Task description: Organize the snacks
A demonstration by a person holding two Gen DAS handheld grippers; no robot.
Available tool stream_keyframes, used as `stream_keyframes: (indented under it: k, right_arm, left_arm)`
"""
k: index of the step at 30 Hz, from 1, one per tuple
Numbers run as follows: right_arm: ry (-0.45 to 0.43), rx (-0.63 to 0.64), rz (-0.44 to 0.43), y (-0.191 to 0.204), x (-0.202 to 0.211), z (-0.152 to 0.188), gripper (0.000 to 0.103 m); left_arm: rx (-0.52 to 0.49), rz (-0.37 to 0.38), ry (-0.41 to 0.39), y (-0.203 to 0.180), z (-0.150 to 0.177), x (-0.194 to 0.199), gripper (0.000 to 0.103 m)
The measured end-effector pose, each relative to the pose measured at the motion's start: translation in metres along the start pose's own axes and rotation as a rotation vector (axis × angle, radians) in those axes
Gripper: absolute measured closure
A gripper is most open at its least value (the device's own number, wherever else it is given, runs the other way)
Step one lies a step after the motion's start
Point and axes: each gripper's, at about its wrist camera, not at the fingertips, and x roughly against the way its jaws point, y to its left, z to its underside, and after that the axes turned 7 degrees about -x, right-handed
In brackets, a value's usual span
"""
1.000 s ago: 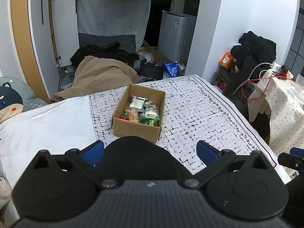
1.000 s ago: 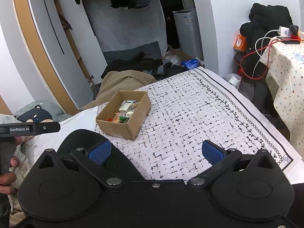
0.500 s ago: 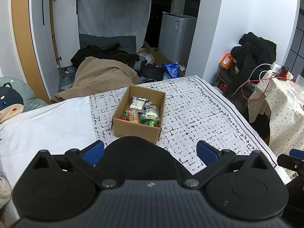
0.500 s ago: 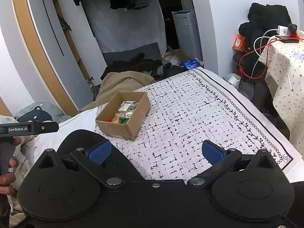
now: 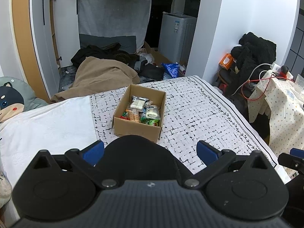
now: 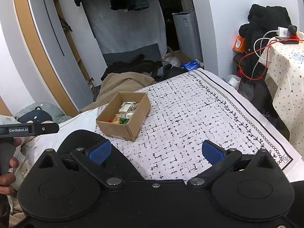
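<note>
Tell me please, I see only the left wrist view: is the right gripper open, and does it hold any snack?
Observer: The right gripper is open and holds nothing; only the patterned cloth shows between its blue pads.
Operator: Where is the cardboard box, seen from that gripper?
Observer: The cardboard box lies ahead of it and to its left, apart from the fingers, with the snacks inside.
Operator: Does my left gripper appear in that view?
Observer: Yes. The left gripper shows from the side at the left edge, with a bare hand on its handle.
</note>
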Motion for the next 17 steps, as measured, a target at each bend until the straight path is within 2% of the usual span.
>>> stream_keyframes:
  k: [17]
  right_arm:
    - [0.009,-0.011,0.004,-0.0005,-0.0029,0.0004,0.000]
  left_arm:
    - [-0.020,0.010,-0.002,-0.0006,0.0051,-0.0066,0.000]
